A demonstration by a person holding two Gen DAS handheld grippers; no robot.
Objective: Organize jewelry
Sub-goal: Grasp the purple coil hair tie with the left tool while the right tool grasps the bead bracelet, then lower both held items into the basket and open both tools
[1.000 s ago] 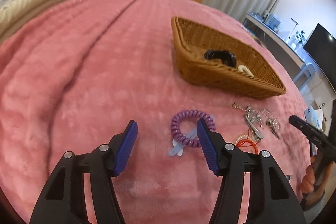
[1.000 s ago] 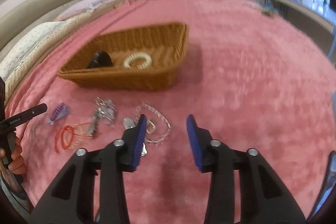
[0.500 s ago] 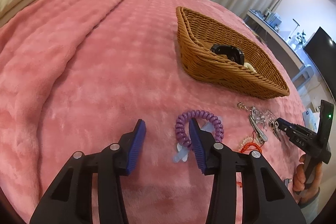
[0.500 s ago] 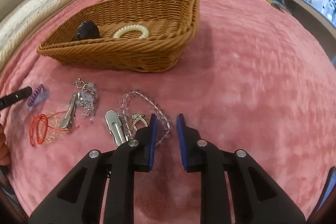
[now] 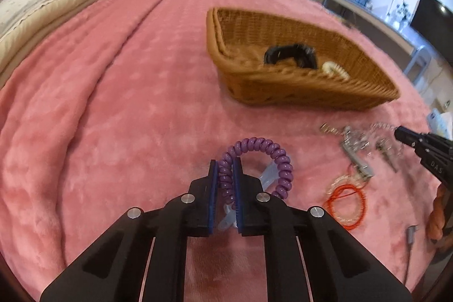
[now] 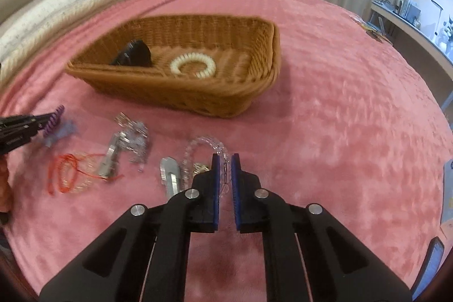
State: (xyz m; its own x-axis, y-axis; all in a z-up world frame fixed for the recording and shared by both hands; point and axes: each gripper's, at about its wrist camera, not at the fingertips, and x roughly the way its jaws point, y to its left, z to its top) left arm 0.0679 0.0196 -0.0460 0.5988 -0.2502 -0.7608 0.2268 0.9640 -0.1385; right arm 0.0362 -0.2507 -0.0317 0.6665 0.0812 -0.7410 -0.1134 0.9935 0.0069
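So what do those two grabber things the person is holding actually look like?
Both match. The left gripper and right gripper have matte black plastic bodies with triangular cut-outs and round silver bolts. The jaws are lined with ribbed blue pads. Seen side-on, the right one carries small white lettering. A bare hand holds it.

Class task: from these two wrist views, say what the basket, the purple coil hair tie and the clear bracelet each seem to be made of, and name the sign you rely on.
Basket: woven wicker or rattan, matte tan; the weave shows.
Purple coil hair tie in the left claw: likely glossy plastic; smooth spiral loops with highlights.
Clear bracelet in the right claw: transparent beads, glass or acrylic; cannot tell which.
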